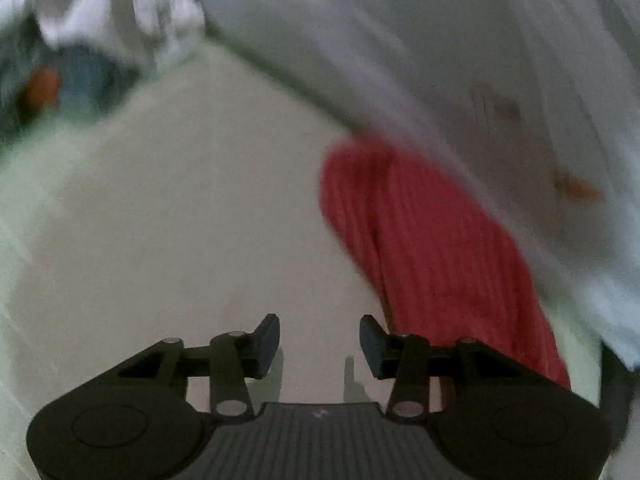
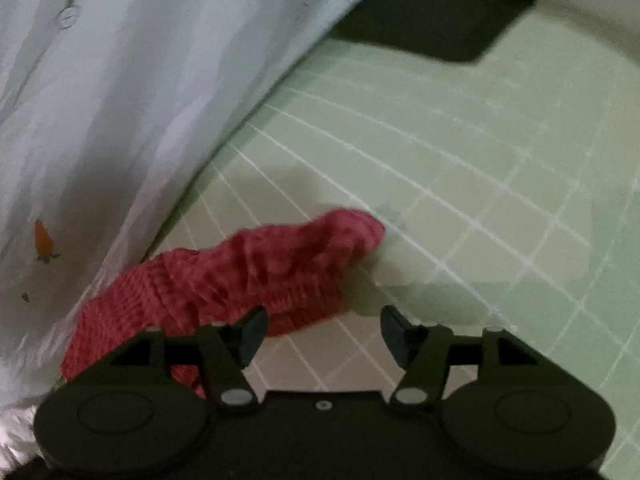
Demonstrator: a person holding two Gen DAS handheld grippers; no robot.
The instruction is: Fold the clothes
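Observation:
A red ribbed knit garment [image 1: 432, 248] lies on the pale green mat [image 1: 180, 200], partly tucked under a white cloth [image 1: 440, 60] printed with small orange carrots. My left gripper [image 1: 319, 344] is open and empty, just left of the red knit's near end. In the right wrist view the red knit [image 2: 256, 272] lies bunched beside the white cloth [image 2: 120, 120] on the gridded green mat [image 2: 460, 160]. My right gripper [image 2: 323, 332] is open and empty, its left finger [image 2: 252, 334] over the knit's near edge.
A dark flat object [image 2: 436, 28] lies at the mat's far edge in the right wrist view. A blurred blue and orange patch [image 1: 68, 84] shows at the far left of the left wrist view. White cloth covers the mat's far side.

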